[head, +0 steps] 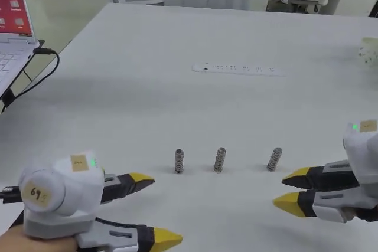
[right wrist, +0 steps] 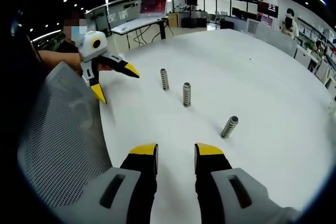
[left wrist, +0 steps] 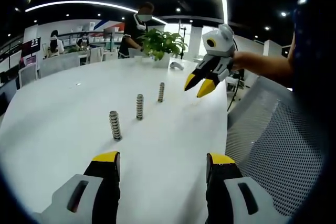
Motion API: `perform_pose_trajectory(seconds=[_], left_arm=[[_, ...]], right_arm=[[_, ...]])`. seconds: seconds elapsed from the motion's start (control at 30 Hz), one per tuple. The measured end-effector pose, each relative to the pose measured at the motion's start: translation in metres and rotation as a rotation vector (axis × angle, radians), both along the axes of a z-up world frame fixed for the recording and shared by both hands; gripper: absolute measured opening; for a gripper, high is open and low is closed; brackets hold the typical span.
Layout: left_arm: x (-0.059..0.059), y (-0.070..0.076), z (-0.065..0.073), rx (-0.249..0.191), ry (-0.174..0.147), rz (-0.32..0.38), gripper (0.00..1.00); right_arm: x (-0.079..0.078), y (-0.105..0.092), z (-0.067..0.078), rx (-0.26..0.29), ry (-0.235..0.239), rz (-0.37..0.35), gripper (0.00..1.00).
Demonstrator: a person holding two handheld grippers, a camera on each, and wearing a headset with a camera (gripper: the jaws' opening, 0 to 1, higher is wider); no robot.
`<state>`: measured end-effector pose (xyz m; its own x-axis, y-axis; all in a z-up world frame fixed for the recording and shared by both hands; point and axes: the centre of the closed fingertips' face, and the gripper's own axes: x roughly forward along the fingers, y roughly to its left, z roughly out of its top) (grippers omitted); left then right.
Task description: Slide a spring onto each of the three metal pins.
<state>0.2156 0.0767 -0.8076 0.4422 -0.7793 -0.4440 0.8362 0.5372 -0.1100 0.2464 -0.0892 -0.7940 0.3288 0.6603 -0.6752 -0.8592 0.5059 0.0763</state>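
Three springs stand in a row on the white table, each around an upright pin: the left spring (head: 179, 161), the middle spring (head: 220, 160) and the right spring (head: 274, 159), which leans slightly. My left gripper (head: 151, 209) hovers open at the near left, nothing between its yellow tips. My right gripper (head: 290, 188) is open at the near right, just below the right spring. In the left gripper view the springs (left wrist: 114, 125) run away ahead, with the right gripper (left wrist: 198, 84) beyond. The right gripper view shows the leaning spring (right wrist: 229, 127) closest and the left gripper (right wrist: 112, 80) across.
A laptop (head: 13, 25) with a black cable (head: 44, 74) sits at the far left edge. A white power strip (head: 239, 69) lies farther back on the table. A grey mesh chair (left wrist: 283, 145) stands beside the near edge. A potted plant (left wrist: 160, 45) is at the table's end.
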Motion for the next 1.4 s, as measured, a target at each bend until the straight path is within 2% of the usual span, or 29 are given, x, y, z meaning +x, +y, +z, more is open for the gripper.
perform_pose_trajectory(seconds=[0.23,0.57,0.83,1.13,1.27,1.4], left_arm=[[0.001,0.001,0.0,0.0,0.004,0.005,0.62],[0.002,0.001,-0.002,0.0,0.013,0.011,0.63],[0.002,0.001,-0.001,-0.004,0.013,0.016,0.63],[0.005,0.002,-0.003,-0.006,0.01,0.02,0.64],[0.006,0.002,-0.004,-0.007,0.008,0.025,0.65],[0.006,0.003,-0.003,-0.009,0.003,0.029,0.65]], right_arm=[[0.002,-0.019,-0.003,0.023,-0.02,-0.046,0.3],[0.005,-0.03,-0.003,0.072,-0.046,-0.079,0.47],[0.005,-0.031,-0.007,0.091,-0.071,-0.078,0.59],[0.008,-0.024,-0.005,0.137,-0.126,-0.076,0.83],[0.011,-0.023,-0.005,0.16,-0.14,-0.101,0.93],[0.012,-0.02,-0.003,0.178,-0.154,-0.115,0.99]])
